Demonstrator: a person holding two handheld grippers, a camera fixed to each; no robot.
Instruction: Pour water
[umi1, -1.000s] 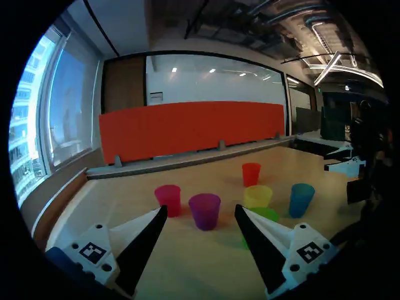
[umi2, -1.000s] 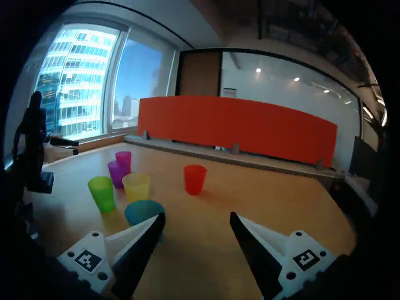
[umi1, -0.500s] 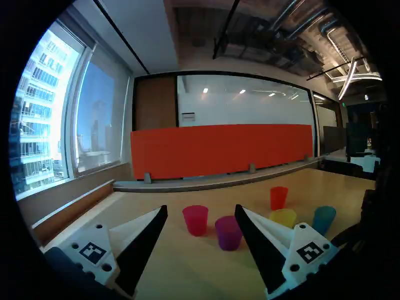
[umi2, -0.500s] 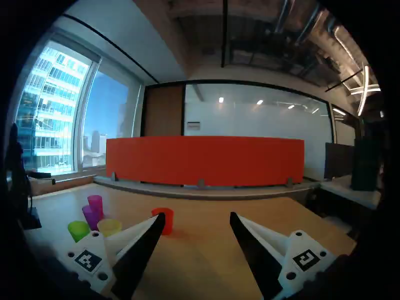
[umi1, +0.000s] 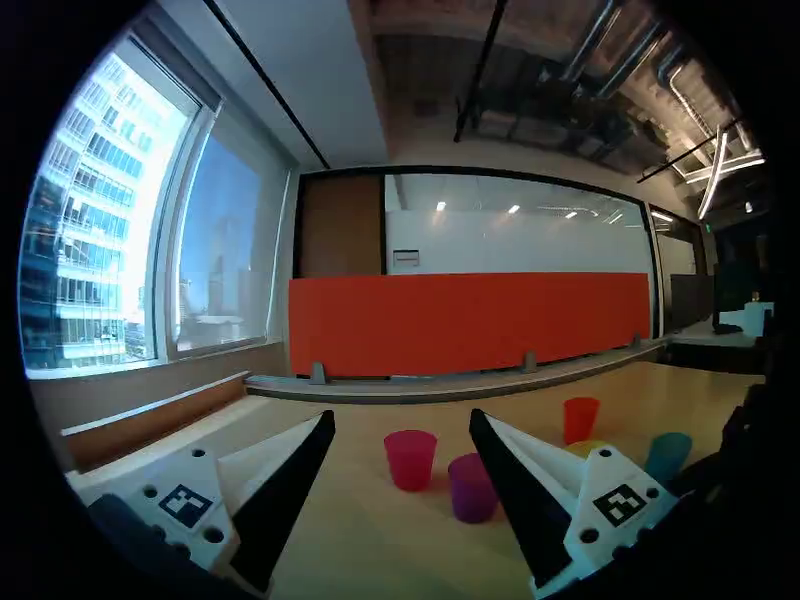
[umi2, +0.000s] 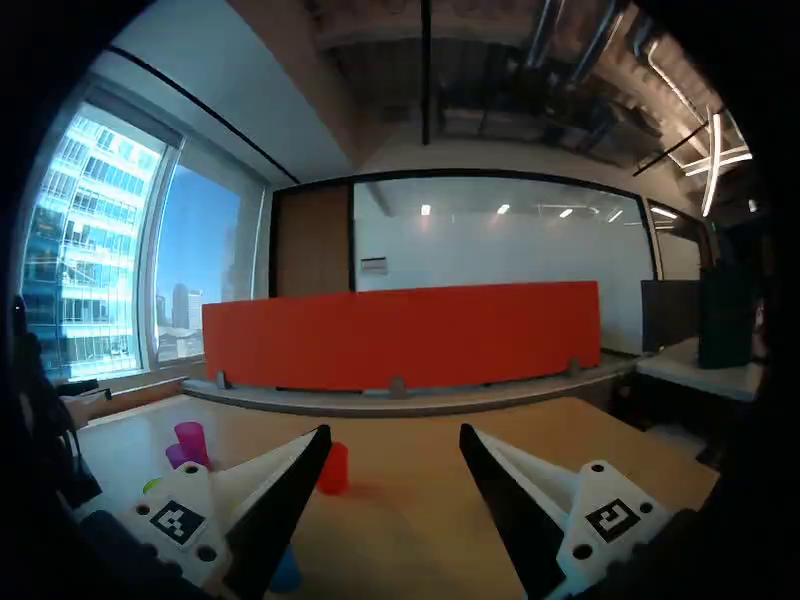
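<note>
Several coloured plastic cups stand on a light wooden table (umi1: 390, 530). In the left gripper view, a pink cup (umi1: 411, 459) and a purple cup (umi1: 472, 488) sit between my open left gripper's (umi1: 400, 440) fingers, farther off; a red cup (umi1: 580, 419), a yellow cup's rim (umi1: 588, 447) and a teal cup (umi1: 667, 456) lie to the right. In the right gripper view, my right gripper (umi2: 393, 450) is open and empty above the table; a red cup (umi2: 334, 467) peeks past its left finger, pink (umi2: 190, 440) and purple (umi2: 179, 455) cups are at the left, and a teal cup (umi2: 287, 572) shows below the finger.
An orange divider panel (umi1: 470, 322) runs along the table's far edge, with a glass wall behind it. Tall windows (umi1: 90, 260) line the left side. A dark stand (umi2: 40, 430) is at the left edge of the right gripper view. A side desk (umi2: 700, 375) stands at the right.
Both gripper cameras have tilted upward and lowered toward table height, so the cups slid down in both views and more ceiling shows. Both grippers stayed open and empty.
</note>
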